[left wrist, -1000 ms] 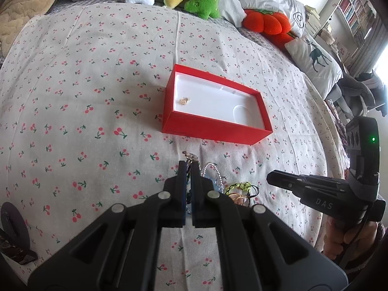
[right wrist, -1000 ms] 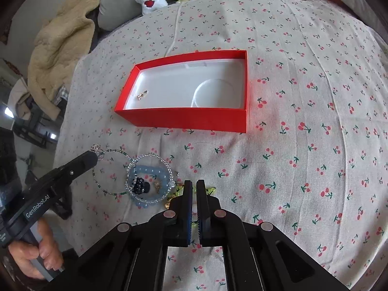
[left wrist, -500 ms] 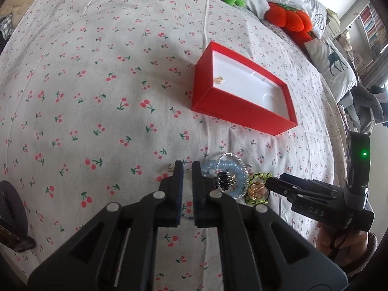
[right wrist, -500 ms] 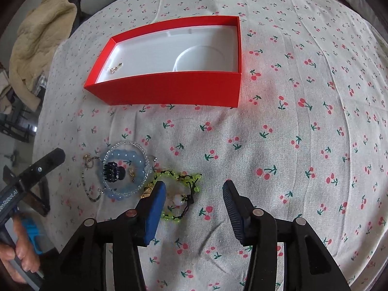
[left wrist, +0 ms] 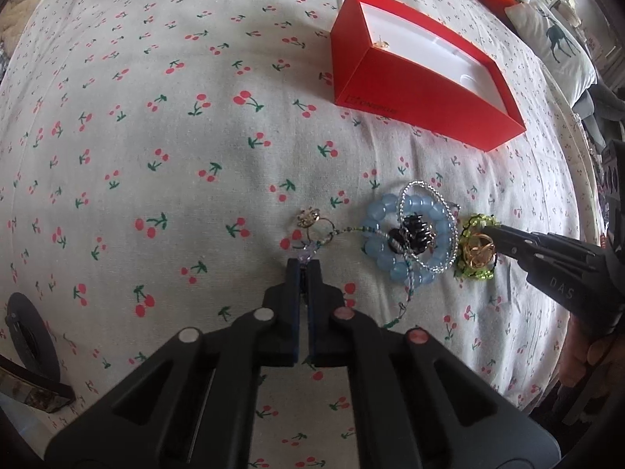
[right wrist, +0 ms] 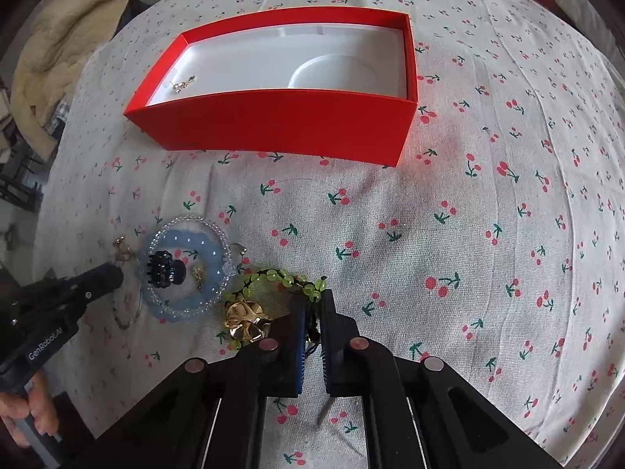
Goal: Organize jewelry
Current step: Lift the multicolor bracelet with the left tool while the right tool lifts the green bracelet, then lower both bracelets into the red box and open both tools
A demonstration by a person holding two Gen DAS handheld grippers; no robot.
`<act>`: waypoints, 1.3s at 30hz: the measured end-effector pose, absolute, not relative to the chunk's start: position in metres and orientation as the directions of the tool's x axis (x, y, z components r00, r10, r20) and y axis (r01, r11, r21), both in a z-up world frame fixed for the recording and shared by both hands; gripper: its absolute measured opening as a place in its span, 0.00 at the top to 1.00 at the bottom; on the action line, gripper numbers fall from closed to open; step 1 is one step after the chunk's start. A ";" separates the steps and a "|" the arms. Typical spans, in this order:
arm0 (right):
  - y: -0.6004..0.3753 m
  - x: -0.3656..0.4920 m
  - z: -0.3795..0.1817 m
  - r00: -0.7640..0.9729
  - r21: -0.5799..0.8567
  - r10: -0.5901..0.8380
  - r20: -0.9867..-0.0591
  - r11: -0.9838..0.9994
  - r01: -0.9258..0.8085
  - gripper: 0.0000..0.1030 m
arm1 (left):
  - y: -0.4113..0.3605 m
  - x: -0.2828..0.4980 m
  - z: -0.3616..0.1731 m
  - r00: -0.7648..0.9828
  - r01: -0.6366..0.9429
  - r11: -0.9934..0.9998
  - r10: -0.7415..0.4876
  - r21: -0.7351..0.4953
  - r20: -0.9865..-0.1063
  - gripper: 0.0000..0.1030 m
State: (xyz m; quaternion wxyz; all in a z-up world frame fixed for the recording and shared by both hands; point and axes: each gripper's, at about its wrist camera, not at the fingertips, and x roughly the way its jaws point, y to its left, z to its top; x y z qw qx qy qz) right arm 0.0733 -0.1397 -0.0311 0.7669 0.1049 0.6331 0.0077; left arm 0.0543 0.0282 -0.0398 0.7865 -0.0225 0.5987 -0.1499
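At lower centre of the right wrist view, the green beaded bracelet [right wrist: 273,279] on black cord is clamped in the right gripper [right wrist: 311,305]; pickup underway. Left gripper [left wrist: 304,269] is pinched together on a thin beaded necklace [left wrist: 353,229]. Next, presumably: lift clear of the pile, carry over the red cardboard box [right wrist: 281,125] wall at upper centre. Cherry-print bedsheet [right wrist: 488,215] between offers open room.

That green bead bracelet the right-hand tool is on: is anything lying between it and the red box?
Nothing visible does. The green bead bracelet lies at the tips of the right gripper, and only bare cherry-print sheet stretches from there to the near wall of the red box. The blue bracelet sits off to the side.
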 end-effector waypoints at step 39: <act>-0.185 0.132 0.082 0.562 0.344 0.213 -0.799 0.929 0.136 0.94 | -0.015 0.130 0.031 0.563 0.206 0.926 -0.378 -0.318 -0.735 0.97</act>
